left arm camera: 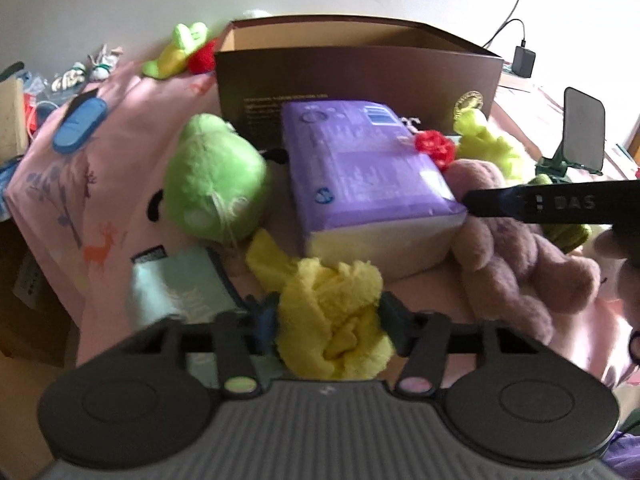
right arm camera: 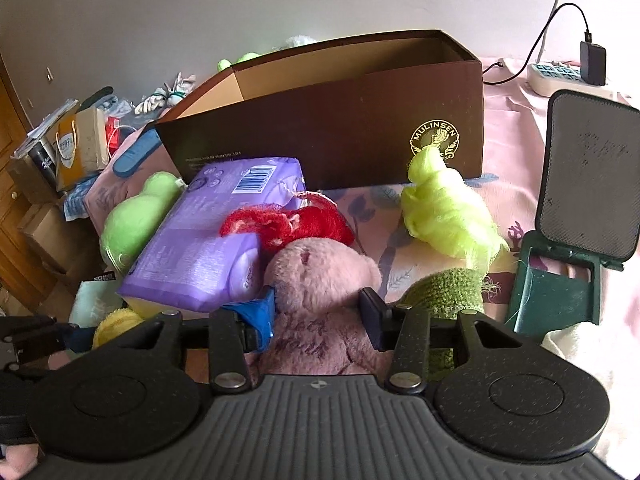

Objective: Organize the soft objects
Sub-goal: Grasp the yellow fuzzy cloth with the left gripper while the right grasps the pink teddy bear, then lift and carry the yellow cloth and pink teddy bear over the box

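**Both tools on soft things**

My left tool (left arm camera: 326, 324) is clamped on a crumpled yellow fleece cloth (left arm camera: 334, 316). My right tool (right arm camera: 318, 314) grips a mauve plush bear (right arm camera: 320, 292). Beyond lie a purple plastic-wrapped pack (left arm camera: 360, 160) and an open brown cardboard box (right arm camera: 340, 128).

"MULINSEN" in a gold round emblem on the brown cardboard box (right arm camera: 340, 120), "DAS" on a black gripper finger (left arm camera: 560, 203) at right, barcode on the purple pack (right arm camera: 200, 248), digits unreadable

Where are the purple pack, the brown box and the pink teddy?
Purple pack (left arm camera: 360, 160): left wrist view, on its top face.
Brown box (right arm camera: 340, 136): right wrist view, on its front wall.
Pink teddy (right arm camera: 320, 276): right wrist view, on its head.
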A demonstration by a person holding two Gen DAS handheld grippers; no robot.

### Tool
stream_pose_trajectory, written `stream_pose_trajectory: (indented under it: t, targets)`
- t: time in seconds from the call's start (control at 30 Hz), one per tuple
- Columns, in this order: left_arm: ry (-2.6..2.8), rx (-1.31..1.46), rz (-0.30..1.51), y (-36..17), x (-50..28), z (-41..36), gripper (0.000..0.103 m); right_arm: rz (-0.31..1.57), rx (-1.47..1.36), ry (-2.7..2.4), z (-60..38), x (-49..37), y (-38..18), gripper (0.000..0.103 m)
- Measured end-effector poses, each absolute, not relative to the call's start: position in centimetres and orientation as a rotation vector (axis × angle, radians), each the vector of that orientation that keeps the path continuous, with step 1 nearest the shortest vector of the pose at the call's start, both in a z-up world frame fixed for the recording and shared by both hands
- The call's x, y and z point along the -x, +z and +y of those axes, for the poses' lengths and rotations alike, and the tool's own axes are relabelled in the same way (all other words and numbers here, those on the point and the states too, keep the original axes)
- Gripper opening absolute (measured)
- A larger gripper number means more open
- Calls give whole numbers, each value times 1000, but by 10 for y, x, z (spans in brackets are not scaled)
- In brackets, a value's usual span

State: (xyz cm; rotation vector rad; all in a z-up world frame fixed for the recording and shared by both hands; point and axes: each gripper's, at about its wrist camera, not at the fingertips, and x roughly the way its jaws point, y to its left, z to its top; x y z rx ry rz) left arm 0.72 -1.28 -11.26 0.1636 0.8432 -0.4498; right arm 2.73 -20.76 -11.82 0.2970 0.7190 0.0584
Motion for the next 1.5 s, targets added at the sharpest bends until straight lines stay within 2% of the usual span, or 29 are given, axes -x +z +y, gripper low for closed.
stream_pose_trajectory:
  t: [0.03, 0.1, 0.2, 0.4, 0.47, 0.53, 0.6, 0.67, 0.83, 1.03, 1.2, 1.37, 1.5]
  targets:
    - [-450, -165, 838, -112, -6, -14, 49, 717, -301, 65, -209, -27, -118, 30]
    - [-462, -171, 830, -111, -4, -16, 38, 714, -316, 79, -213, -26, -118, 26]
    - [-463, -179, 823, -109, -1, -16, 33, 692, -340, 89, -218, -20, -117, 20]
    - [-462, -172, 813, -100, 8, -10, 31, 639, -356, 97, -224, -6, -112, 10]
    - [-464, -168, 800, -94, 13, -8, 31, 608, -364, 101, -227, -1, -110, 2]
    - [-463, -163, 781, -87, 17, -6, 31, 588, -363, 111, -228, 3, -105, 1]
    - [-472, -154, 759, -80, 22, -4, 31, 587, -348, 131, -227, 3, -104, 2]
    - [-482, -151, 740, -74, 24, -4, 31, 581, -347, 114, -228, 2, -102, 10]
    - [-495, -153, 736, -74, 24, -12, 31, 658, -372, 103, -232, -14, -103, 13]
    - [-496, -168, 740, -78, 24, -15, 31, 815, -238, 114, -217, -36, -101, 18]
    - [-497, -161, 740, -78, 21, -14, 31, 940, -218, 124, -212, -61, -100, 27]
    - [-505, -161, 743, -80, 20, -18, 31, 995, -258, 130, -212, -74, -110, 40]
    - [-504, -161, 745, -81, 20, -18, 31, 997, -311, 127, -216, -71, -122, 44]
